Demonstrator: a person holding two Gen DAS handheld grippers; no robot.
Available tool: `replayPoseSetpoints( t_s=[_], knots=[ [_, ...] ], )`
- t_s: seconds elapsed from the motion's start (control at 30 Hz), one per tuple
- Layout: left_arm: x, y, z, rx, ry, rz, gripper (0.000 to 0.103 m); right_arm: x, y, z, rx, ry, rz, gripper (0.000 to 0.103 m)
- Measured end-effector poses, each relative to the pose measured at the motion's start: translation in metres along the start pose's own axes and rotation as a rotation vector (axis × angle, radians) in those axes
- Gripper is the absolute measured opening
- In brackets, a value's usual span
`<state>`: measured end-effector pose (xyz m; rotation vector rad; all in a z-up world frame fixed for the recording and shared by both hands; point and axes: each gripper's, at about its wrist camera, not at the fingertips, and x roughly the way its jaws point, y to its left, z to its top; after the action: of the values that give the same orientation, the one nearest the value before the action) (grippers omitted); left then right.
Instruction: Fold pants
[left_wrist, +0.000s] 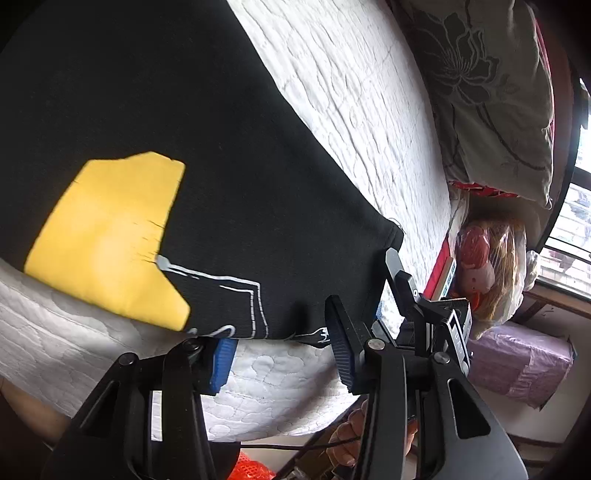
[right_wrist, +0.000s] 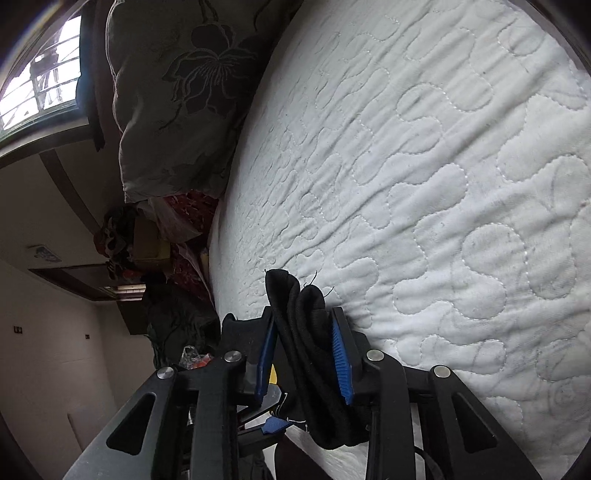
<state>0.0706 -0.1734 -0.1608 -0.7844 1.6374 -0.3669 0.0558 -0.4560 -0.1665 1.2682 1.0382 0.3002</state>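
On the white quilted mattress (left_wrist: 351, 110) lie the black pants (left_wrist: 166, 110). Our left gripper (left_wrist: 280, 354) stands wide at their hem — gripping nothing; our right gripper (right_wrist: 304, 354) pinches a bunched corner — it may slip or drag the fabric crooked.

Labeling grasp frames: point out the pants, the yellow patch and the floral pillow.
pants (left_wrist: 207, 155), left wrist view, black fabric middle.
yellow patch (left_wrist: 107, 236), left wrist view, patch centre.
floral pillow (right_wrist: 177, 103), right wrist view, near the flower print.
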Motion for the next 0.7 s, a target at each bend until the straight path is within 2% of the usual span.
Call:
replayPoseSetpoints(
  t_s=[0.1, 0.2, 0.27, 0.3, 0.33, 0.43, 0.6, 0.7],
  knots=[
    [0.005, -0.005, 0.003, -0.006, 0.001, 0.01, 0.041, -0.002, -0.012, -0.001, 0.032, 0.017, 0.023, 0.026],
    [-0.002, 0.002, 0.004, -0.039, 0.013, -0.023, 0.039, 0.0, -0.011, -0.002, 0.029, 0.019, 0.022, 0.028],
    [-0.004, 0.002, 0.004, -0.043, 0.012, -0.013, 0.025, 0.004, -0.006, -0.001, 0.015, 0.021, 0.018, 0.031],
    [-0.006, 0.002, 0.004, -0.04, 0.01, -0.005, 0.022, 0.007, -0.003, 0.0, 0.006, 0.02, 0.011, 0.032],
    [-0.007, 0.002, 0.005, -0.037, 0.011, 0.007, 0.016, 0.009, 0.0, 0.001, -0.007, 0.014, -0.001, 0.029],
    [-0.009, 0.003, 0.009, -0.051, 0.031, -0.001, 0.01, 0.015, 0.011, 0.001, -0.069, 0.001, -0.068, 0.018],
    [-0.021, -0.008, 0.001, 0.014, 0.018, 0.019, 0.008, 0.007, 0.035, -0.011, -0.183, -0.033, -0.126, 0.017],
    [-0.023, -0.006, -0.002, 0.011, 0.024, 0.006, 0.008, 0.0, 0.047, -0.022, -0.248, -0.05, -0.173, 0.016]
  ],
)
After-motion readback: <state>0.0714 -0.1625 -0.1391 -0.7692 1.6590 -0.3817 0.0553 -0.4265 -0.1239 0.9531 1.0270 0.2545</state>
